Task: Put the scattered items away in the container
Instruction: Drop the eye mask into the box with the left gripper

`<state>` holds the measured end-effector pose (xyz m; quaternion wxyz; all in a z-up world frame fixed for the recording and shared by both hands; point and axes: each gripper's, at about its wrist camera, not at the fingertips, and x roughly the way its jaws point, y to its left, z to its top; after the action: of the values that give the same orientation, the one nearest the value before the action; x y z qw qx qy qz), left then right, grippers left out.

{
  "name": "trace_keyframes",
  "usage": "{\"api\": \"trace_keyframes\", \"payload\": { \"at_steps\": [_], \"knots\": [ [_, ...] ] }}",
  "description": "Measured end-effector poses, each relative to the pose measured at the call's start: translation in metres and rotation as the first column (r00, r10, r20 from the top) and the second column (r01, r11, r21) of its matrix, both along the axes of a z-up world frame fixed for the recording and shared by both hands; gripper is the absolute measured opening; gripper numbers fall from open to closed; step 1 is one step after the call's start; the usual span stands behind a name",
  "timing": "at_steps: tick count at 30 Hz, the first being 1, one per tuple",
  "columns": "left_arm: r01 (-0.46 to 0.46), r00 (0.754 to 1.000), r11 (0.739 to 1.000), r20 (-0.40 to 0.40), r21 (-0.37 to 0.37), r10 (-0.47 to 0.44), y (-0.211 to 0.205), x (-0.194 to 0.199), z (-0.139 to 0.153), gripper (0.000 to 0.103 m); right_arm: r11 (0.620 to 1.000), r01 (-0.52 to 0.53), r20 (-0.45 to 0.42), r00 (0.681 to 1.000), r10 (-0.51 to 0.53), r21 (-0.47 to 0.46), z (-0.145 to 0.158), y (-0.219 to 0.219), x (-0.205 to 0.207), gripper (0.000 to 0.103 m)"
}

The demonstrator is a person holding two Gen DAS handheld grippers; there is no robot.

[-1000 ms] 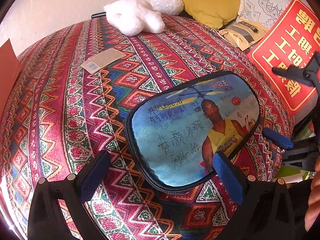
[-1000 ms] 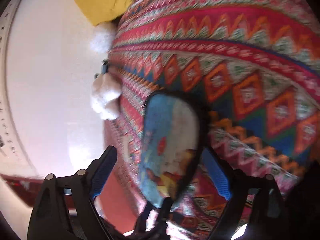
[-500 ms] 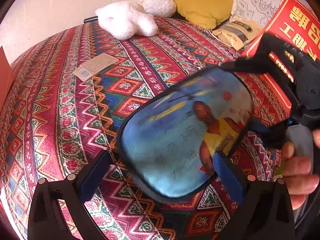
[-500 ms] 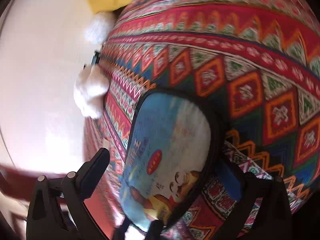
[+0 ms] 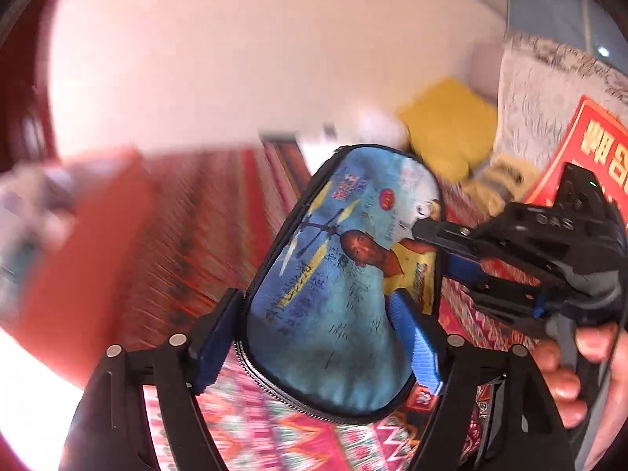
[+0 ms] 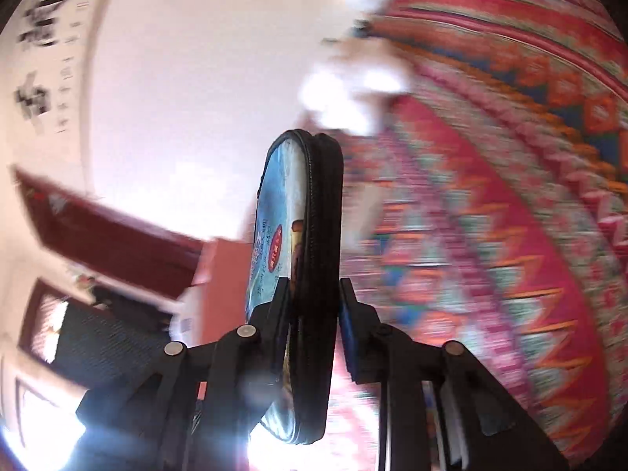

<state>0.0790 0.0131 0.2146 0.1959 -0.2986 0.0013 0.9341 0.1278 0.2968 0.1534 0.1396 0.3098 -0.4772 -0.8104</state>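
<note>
You hold the pouch (image 5: 333, 298) off the bedspread (image 5: 219, 227), likely to carry it to the container, which I cannot pick out. Your left gripper (image 5: 314, 347) spans its lower end, contact unclear. Your right gripper (image 6: 316, 306) is clamped on its edge.
</note>
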Motion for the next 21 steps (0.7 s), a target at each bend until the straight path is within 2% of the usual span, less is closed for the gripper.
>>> {"api": "trace_keyframes", "payload": {
  "at_steps": [3, 6, 7, 8, 10, 11, 12, 13, 14, 15, 16, 17, 18, 19, 20, 21],
  "knots": [
    [-0.109, 0.985, 0.994, -0.137, 0.017, 0.110, -0.051, 0.019, 0.046, 0.075, 0.995, -0.095, -0.121, 0.988, 0.095, 0.006, 0.052, -0.048, -0.024, 0.022],
    [-0.235, 0.941, 0.970, -0.237, 0.063, 0.243, -0.113, 0.025, 0.083, 0.076, 0.977, -0.206, -0.223, 0.951, 0.213, 0.054, 0.109, -0.117, -0.046, 0.022],
    [-0.267, 0.926, 0.960, -0.254, 0.083, 0.280, -0.134, 0.022, 0.090, 0.080, 0.968, -0.238, -0.248, 0.936, 0.250, 0.076, 0.125, -0.143, -0.053, 0.022],
    [-0.286, 0.918, 0.953, -0.256, 0.097, 0.301, -0.156, 0.013, 0.094, 0.090, 0.959, -0.268, -0.264, 0.922, 0.283, 0.094, 0.137, -0.169, -0.061, 0.022],
    [-0.321, 0.917, 0.943, -0.221, 0.086, 0.332, -0.193, -0.017, 0.084, 0.103, 0.944, -0.311, -0.241, 0.913, 0.330, 0.114, 0.147, -0.218, -0.087, 0.025],
    [-0.395, 0.899, 0.918, -0.188, 0.046, 0.396, -0.213, -0.034, 0.072, 0.103, 0.944, -0.293, -0.210, 0.924, 0.321, 0.155, 0.149, -0.234, -0.099, 0.028],
    [-0.496, 0.861, 0.868, -0.141, -0.013, 0.489, -0.233, -0.049, 0.058, 0.103, 0.942, -0.236, -0.178, 0.943, 0.281, 0.238, 0.149, -0.245, -0.107, 0.031],
    [-0.592, 0.806, 0.803, -0.078, -0.070, 0.587, -0.255, -0.062, 0.044, 0.103, 0.930, -0.188, -0.165, 0.954, 0.249, 0.316, 0.149, -0.251, -0.110, 0.032],
    [-0.651, 0.758, 0.755, -0.013, -0.079, 0.652, -0.278, -0.069, 0.034, 0.103, 0.919, -0.165, -0.174, 0.955, 0.239, 0.358, 0.149, -0.251, -0.109, 0.033],
    [-0.669, 0.742, 0.743, 0.041, -0.023, 0.669, -0.297, -0.067, 0.030, 0.103, 0.911, -0.141, -0.197, 0.953, 0.232, 0.387, 0.147, -0.247, -0.103, 0.037],
    [-0.673, 0.740, 0.736, 0.094, 0.075, 0.666, -0.317, -0.062, 0.029, 0.103, 0.899, -0.101, -0.221, 0.952, 0.212, 0.425, 0.143, -0.242, -0.094, 0.043],
    [-0.676, 0.737, 0.719, 0.125, 0.161, 0.665, -0.332, -0.055, 0.030, 0.103, 0.880, -0.045, -0.244, 0.953, 0.180, 0.474, 0.139, -0.235, -0.082, 0.057],
    [-0.690, 0.722, 0.699, 0.125, 0.185, 0.680, -0.339, -0.048, 0.033, 0.103, 0.853, 0.016, -0.276, 0.949, 0.150, 0.521, 0.134, -0.229, -0.067, 0.068],
    [-0.715, 0.697, 0.677, 0.104, 0.174, 0.710, -0.341, -0.042, 0.038, 0.103, 0.826, 0.070, -0.310, 0.942, 0.131, 0.560, 0.130, -0.226, -0.054, 0.073],
    [-0.742, 0.667, 0.654, 0.065, 0.144, 0.742, -0.338, -0.034, 0.042, 0.103, 0.790, 0.135, -0.350, 0.931, 0.106, 0.598, 0.124, -0.223, -0.041, 0.082],
    [-0.768, 0.637, 0.631, 0.024, 0.111, 0.771, -0.332, -0.027, 0.046, 0.103, 0.738, 0.217, -0.381, 0.923, 0.059, 0.639, 0.118, -0.221, -0.029, 0.093]
  ]
}}
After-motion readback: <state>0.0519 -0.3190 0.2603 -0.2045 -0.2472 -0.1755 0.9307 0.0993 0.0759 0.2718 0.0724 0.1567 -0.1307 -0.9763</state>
